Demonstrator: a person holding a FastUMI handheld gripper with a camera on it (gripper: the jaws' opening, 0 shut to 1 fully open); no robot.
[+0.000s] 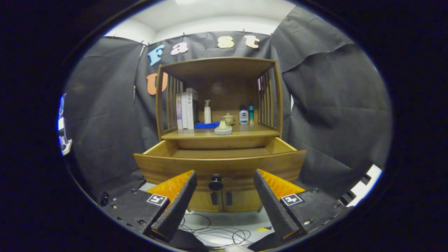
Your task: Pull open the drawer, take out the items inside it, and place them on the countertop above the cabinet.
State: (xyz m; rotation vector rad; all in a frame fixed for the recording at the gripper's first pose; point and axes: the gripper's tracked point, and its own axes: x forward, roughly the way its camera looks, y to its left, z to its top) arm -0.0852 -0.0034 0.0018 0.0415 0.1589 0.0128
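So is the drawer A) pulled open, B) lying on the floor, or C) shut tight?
A: the drawer sticks out from the cabinet so its inside shows, with the tool open just before its round knob, touching nothing.

This is a staged recording booth dressed up as a bit of home, not a lived-in room. Black cloth [332, 105] hangs in creased sheets across the middle and right of the frame, pinned up below a white ceiling [217, 17] at the top. At the centre stands one piece of household furniture, a wooden cabinet [218, 140] with a slatted shelf holding books [186, 109], a pump bottle [207, 112], small toiletry bottles [244, 115], a folded blue cloth [206, 125] and a little lidded pot [229, 118]. Loose cables [217, 232] trail over the pale floor [238, 218] at the lower centre, as in a test setup.
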